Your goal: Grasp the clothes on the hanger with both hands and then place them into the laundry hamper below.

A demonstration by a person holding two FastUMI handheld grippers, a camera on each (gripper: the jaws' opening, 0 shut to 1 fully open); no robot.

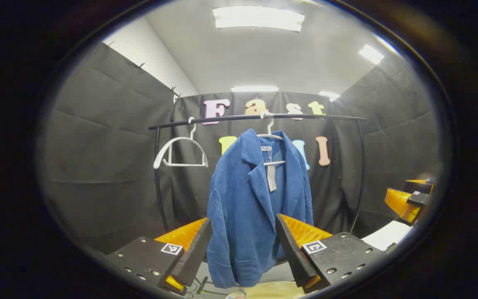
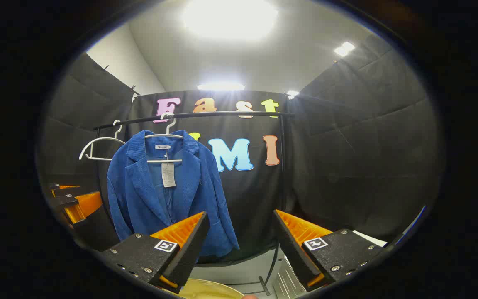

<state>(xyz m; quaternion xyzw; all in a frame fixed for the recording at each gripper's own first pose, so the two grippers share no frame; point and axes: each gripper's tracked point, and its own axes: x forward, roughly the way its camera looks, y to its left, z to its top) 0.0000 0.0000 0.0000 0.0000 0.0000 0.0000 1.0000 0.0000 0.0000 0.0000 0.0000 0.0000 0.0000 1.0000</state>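
in the left gripper view the left gripper (image 1: 243,245) is sitting at the bottom centre, its jaws spread wide and pinching nothing, and the hem of the blue jacket (image 1: 251,207) is hanging in the gap beyond them. the right gripper (image 1: 407,201) is peeking in at the right edge; cannot tell its spread from there. in the right gripper view the right gripper (image 2: 241,241) is spread wide at the bottom centre, holding nothing, and the left gripper (image 2: 73,201) is showing at the left edge. a pale rounded rim (image 2: 210,288), maybe the hamper, is showing at the bottom. farther back, centre-left, the jacket is hanging on a white hanger (image 2: 165,135) from the black rail (image 2: 197,114), beside an empty white hanger (image 2: 100,147) at upper left.
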